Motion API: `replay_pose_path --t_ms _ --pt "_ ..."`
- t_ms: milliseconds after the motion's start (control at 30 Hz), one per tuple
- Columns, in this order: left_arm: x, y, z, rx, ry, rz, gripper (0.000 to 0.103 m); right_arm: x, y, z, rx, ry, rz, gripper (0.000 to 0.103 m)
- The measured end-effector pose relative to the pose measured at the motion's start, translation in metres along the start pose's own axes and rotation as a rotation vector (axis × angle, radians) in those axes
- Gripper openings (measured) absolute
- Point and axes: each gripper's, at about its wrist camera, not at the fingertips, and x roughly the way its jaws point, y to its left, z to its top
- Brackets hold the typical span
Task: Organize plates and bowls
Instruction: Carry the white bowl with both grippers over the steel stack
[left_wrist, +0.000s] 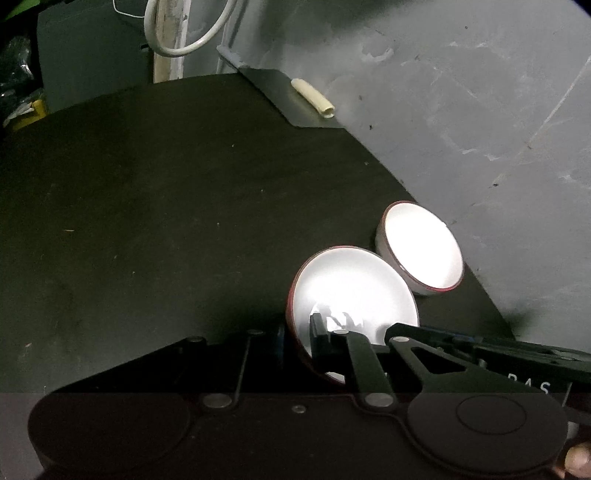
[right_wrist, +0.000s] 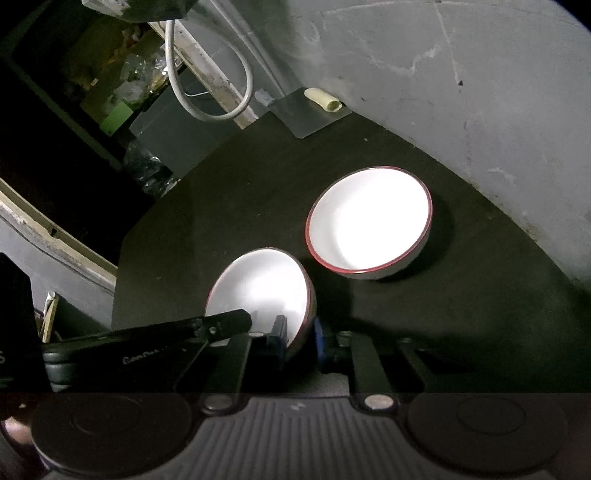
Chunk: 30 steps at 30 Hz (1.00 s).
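Gripping the near bowl (right_wrist: 258, 291) rim, left tool (left_wrist: 299, 338) and right tool (right_wrist: 301, 338) should lift level into the far bowl (right_wrist: 369, 221).

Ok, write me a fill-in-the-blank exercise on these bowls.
1. Exactly ___ bowls are in view.
2. The near bowl is ___, not upright.
3. The left gripper and right gripper both clamp its ___.
4. The far bowl is white inside with a ___ edge.
Missing words: two; tilted; rim; red.
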Motion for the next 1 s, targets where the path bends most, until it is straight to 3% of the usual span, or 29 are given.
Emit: replay_pose_path --t_ms 500,1000 --pt "-0.064 -0.031 -0.013 0.064 -0.106 -0.087 0.012 -0.074 0.0 -0.017 -0.008 -0.086 0.045 0.017" --pt "-0.09 -0.071 -0.05 0.15 -0.068 -0.165 0.013 -0.125 -0.022 -0.056 0.055 -0.078 0.029 0.017"
